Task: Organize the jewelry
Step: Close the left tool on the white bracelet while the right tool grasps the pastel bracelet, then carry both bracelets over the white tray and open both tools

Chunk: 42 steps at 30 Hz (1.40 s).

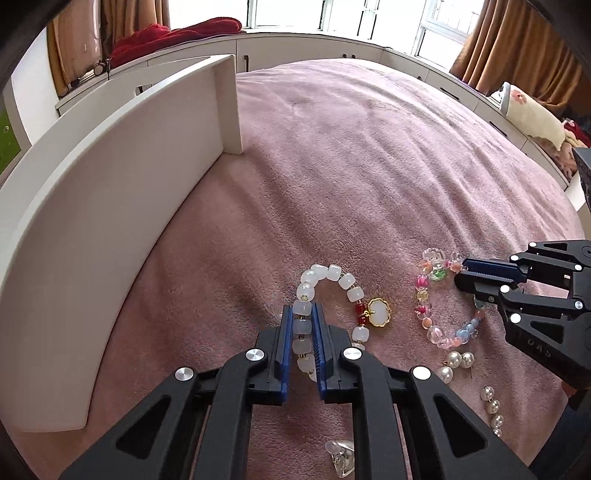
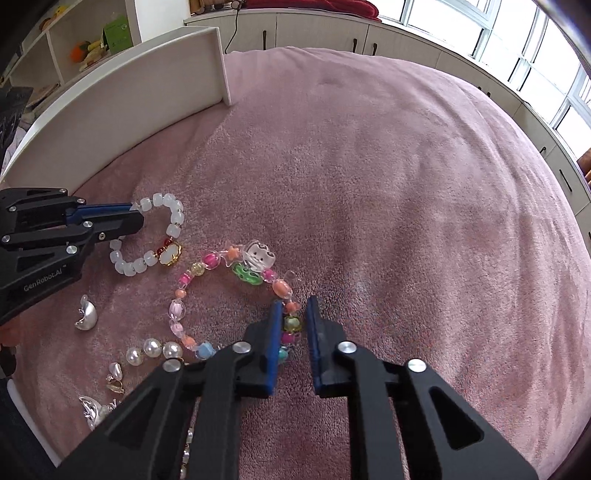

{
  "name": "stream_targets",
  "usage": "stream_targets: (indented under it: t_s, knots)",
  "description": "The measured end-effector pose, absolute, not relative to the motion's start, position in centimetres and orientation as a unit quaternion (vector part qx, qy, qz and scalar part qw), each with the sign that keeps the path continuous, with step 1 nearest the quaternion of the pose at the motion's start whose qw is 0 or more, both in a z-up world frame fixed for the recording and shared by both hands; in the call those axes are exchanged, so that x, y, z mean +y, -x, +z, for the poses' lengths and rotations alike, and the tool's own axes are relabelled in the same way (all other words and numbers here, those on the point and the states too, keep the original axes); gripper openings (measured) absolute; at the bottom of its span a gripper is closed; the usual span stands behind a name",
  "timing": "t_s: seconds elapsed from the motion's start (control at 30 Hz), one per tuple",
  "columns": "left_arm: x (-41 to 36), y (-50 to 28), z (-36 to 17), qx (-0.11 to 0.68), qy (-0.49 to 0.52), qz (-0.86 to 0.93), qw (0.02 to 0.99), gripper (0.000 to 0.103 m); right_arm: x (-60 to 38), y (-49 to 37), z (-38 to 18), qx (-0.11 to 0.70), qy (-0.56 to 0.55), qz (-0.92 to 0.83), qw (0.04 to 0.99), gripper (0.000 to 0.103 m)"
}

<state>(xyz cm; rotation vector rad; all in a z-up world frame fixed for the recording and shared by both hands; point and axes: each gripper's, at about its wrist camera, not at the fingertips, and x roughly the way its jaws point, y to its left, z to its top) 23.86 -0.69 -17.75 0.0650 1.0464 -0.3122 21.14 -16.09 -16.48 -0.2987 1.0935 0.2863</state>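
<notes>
Going left to right on the pink blanket [image 1: 369, 155]: there's the white board [image 1: 122, 206] standing on edge, then your left gripper [image 1: 304, 314], clamped tight on the white bead bracelet [image 1: 343, 280] with its gold charm lying just beside. Next, your right gripper [image 2: 293, 314] is closed on the colorful bead bracelet [image 2: 207, 277], pinching its near side. Pearl earrings [image 1: 456, 363] lie near you, between the two bracelets.

You look across a pink plush blanket [image 1: 369, 166] with a white L-shaped panel [image 1: 122, 192] standing on its left. Beyond, you see white cabinets [image 2: 321, 33], brown curtains [image 1: 517, 44], a red blanket [image 1: 173, 33] and bright windows [image 2: 480, 33].
</notes>
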Motion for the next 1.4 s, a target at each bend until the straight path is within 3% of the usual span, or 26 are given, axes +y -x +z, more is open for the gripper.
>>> stream_targets:
  t_s: [0.33,0.8,1.1,1.4]
  knots:
    - [0.5,-22.4,-16.6,0.483,-0.034,-0.15,0.862,0.015,-16.0,-20.2,-15.0,0.485,0.139,0.14,0.852,0.011]
    - [0.3,-19.7,-5.7,0.407,-0.046,-0.17,0.896,0.015,-12.8,-19.6,-5.0,0.416,0.135,0.184,0.88,0.011]
    - [7.0,-20.2,1.2,0.372,-0.033,-0.114,0.921,0.015,-6.7,-21.0,2.1,0.354,0.163,0.216,0.895,0.011]
    - [16.1,-22.0,1.5,0.398,-0.001,-0.009,0.917,0.015,1.6,-23.8,4.3,0.336,0.183,0.271,0.883,0.011]
